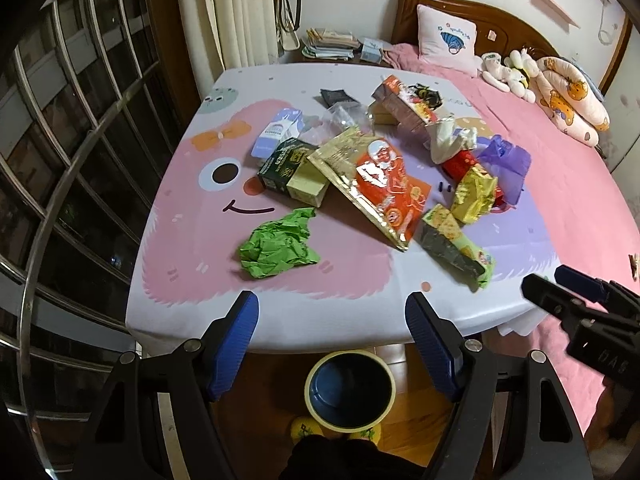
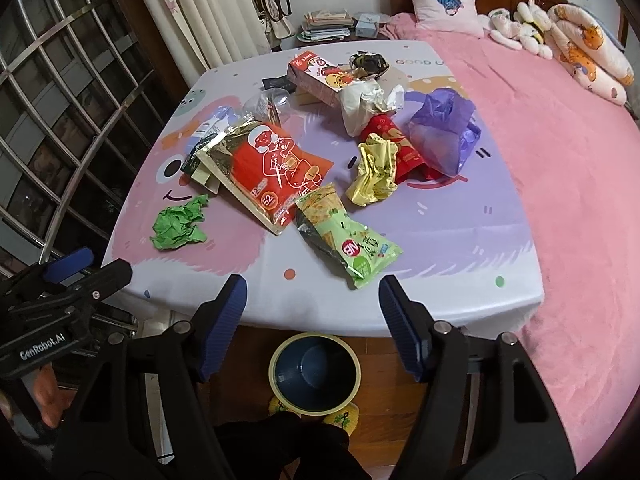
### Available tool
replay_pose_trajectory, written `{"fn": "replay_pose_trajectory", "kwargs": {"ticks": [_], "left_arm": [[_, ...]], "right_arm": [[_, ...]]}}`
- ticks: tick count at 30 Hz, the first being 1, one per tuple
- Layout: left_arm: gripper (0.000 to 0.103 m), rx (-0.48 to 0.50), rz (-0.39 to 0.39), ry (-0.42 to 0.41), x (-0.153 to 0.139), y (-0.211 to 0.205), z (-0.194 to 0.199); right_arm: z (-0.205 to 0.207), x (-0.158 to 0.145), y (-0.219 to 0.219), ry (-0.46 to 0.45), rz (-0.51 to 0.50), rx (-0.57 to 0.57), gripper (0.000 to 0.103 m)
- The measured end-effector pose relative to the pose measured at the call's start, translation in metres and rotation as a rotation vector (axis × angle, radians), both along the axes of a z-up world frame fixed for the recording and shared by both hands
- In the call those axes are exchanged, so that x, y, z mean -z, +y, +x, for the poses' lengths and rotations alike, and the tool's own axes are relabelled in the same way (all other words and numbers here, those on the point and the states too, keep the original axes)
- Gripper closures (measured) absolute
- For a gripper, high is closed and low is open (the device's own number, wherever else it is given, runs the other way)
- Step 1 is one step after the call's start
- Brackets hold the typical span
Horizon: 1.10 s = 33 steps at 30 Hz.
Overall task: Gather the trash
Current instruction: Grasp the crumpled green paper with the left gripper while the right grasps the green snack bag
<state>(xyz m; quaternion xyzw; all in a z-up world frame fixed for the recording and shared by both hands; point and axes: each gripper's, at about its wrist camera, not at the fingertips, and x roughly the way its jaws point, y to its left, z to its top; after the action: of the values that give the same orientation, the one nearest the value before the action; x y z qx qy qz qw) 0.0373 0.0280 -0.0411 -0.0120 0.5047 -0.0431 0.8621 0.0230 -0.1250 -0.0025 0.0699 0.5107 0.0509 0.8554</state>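
**Hovering over littered bench, both grippers empty**

Left gripper (image 1: pixel 332 320): blue fingers (image 1: pixel 232 344) spread wide, nothing between them. It hangs above the near edge of the bench (image 1: pixel 360 312). Crumpled green paper (image 1: pixel 278 244) lies just beyond its fingertips, apart from them.

Right gripper (image 2: pixel 312 304): fingers also wide, gap empty. Green snack bag (image 2: pixel 348 240) lies just ahead of it on the bench, not touched.

Trash is piled mid-bench: red-and-gold foil pouch (image 2: pixel 268 168), crumpled yellow wrapper (image 2: pixel 374 174), purple plastic bag (image 2: pixel 440 128), red wrapper (image 2: pixel 396 140), white crumpled paper (image 2: pixel 360 104), pink carton (image 2: pixel 320 76), dark green box (image 1: pixel 286 164), pale blue carton (image 1: pixel 276 132).

Bin (image 1: pixel 350 390), blue inside with a yellow rim, stands on the wooden floor below the bench's near edge, between the left gripper's fingers in that view. Pink bed (image 2: pixel 560 160) adjoins the bench on the right.
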Motion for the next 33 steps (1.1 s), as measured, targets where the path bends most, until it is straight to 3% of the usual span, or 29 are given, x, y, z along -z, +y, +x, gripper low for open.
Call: {"fn": "replay_pose_trajectory", "kwargs": {"ticks": [9, 13, 20, 33], "left_arm": [[0.025, -0.041, 0.004, 0.099, 0.040, 0.044, 0.046], [0.025, -0.013, 0.047, 0.124, 0.057, 0.051, 0.065], [0.025, 0.054, 0.086, 0.193, 0.084, 0.048, 0.099], [0.025, 0.091, 0.097, 0.300, 0.129, 0.039, 0.141]], "right_arm": [[0.045, 0.041, -0.019, 0.084, 0.098, -0.073, 0.037], [0.064, 0.057, -0.023, 0.116, 0.111, -0.112, 0.037], [0.100, 0.086, -0.019, 0.159, 0.098, -0.130, 0.037], [0.129, 0.122, 0.016, 0.190, -0.030, -0.212, 0.051]]}}
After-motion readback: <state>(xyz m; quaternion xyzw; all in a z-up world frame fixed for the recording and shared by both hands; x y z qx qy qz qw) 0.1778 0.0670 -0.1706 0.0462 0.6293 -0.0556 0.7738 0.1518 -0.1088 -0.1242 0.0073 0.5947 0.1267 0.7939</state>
